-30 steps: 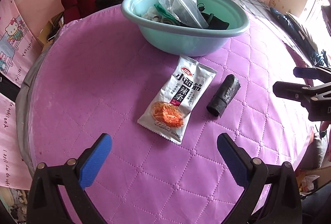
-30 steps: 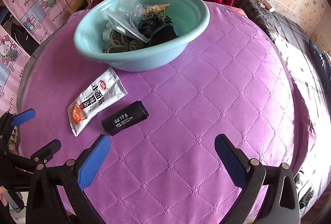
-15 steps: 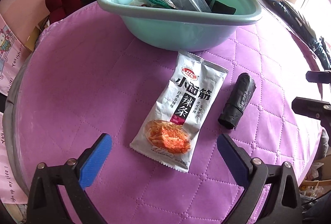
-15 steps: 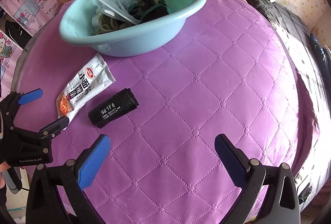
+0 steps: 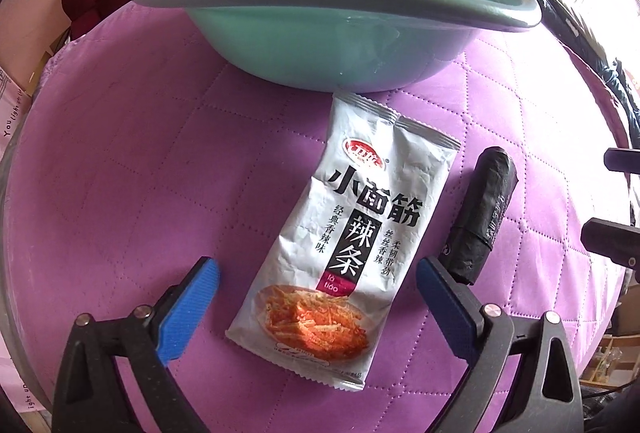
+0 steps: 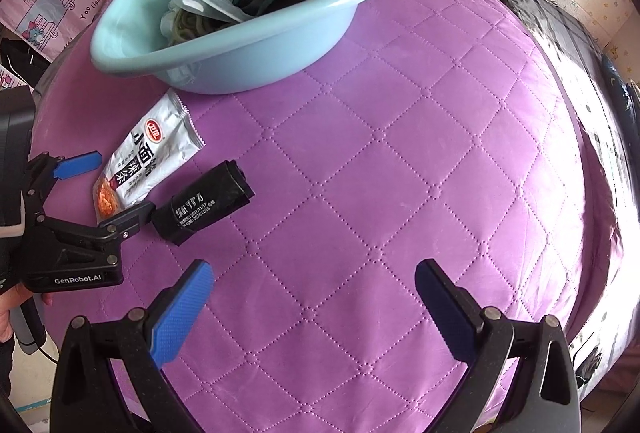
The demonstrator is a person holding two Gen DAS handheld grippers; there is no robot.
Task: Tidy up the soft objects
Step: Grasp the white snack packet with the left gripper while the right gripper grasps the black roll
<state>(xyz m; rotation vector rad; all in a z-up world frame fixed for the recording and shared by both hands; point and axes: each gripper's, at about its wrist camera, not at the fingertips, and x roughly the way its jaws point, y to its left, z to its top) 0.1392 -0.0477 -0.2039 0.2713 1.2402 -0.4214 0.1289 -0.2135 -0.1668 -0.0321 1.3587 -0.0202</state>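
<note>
— So, the left gripper has just been closing slightly, still wide, straddling the packet in front of the basin.
— Right gripper gapes empty. Squeeze gently, I'd say (foil slips), clear of the roll.

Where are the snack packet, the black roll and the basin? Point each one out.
snack packet (image 5: 352, 233), left wrist view, on the black printed characters at its middle.
black roll (image 6: 204, 207), right wrist view, on its labelled side.
basin (image 6: 256, 45), right wrist view, on its outer wall.
</note>
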